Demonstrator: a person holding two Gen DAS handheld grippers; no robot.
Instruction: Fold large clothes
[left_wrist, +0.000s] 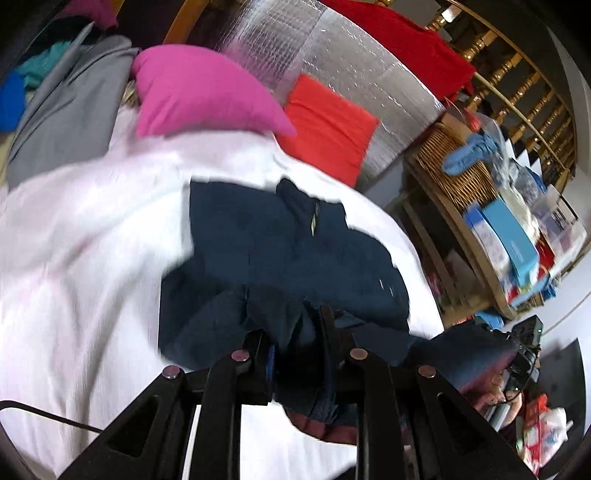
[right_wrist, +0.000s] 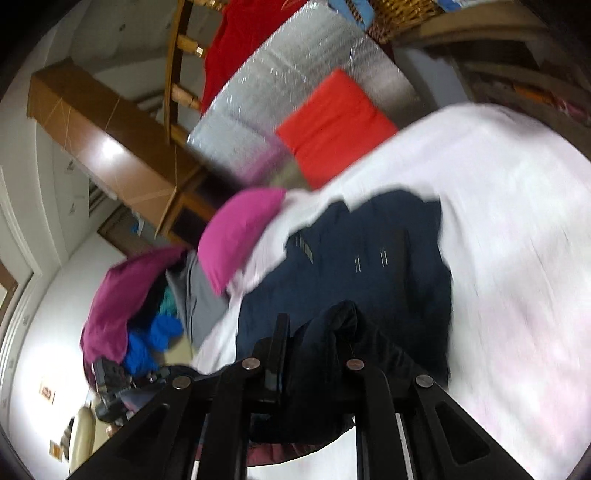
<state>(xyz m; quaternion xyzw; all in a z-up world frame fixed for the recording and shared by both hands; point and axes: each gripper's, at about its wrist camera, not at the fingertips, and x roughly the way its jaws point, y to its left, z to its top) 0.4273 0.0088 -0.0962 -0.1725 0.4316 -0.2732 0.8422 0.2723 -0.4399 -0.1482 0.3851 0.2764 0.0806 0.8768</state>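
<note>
Both grippers are clenched on the same dark navy garment (left_wrist: 280, 251). Seen from the left wrist, the left gripper (left_wrist: 295, 332) has its jaws drawn nearly together, with a bunched fold of the navy cloth pinched between the fingers and hanging down past them. From the right wrist, the right gripper (right_wrist: 314, 339) is likewise closed tight, and a dark hump of the same fabric rises between its fingers and drapes over them. Beyond each grip the rest of the garment spreads out over a white sheet (left_wrist: 92, 240) that covers the work surface; the frames are blurred, so finer details of the cloth cannot be made out. At the far edge of the sheet lie a pink cushion (left_wrist: 199, 99) and, just beside it, an orange-red cushion (left_wrist: 328, 125), both in front of a silver quilted panel (left_wrist: 351, 62). A red cloth (left_wrist: 406, 40) hangs over a wooden railing behind. To the left of the sheet is a heap of other clothes (right_wrist: 147, 306) in grey, teal, blue and magenta. On the right in the left wrist view, a wicker basket (left_wrist: 461, 177) sits on a wooden shelf with a blue cloth (left_wrist: 469, 151) lying on top of it, near some blue and white boxes (left_wrist: 506, 243).
</note>
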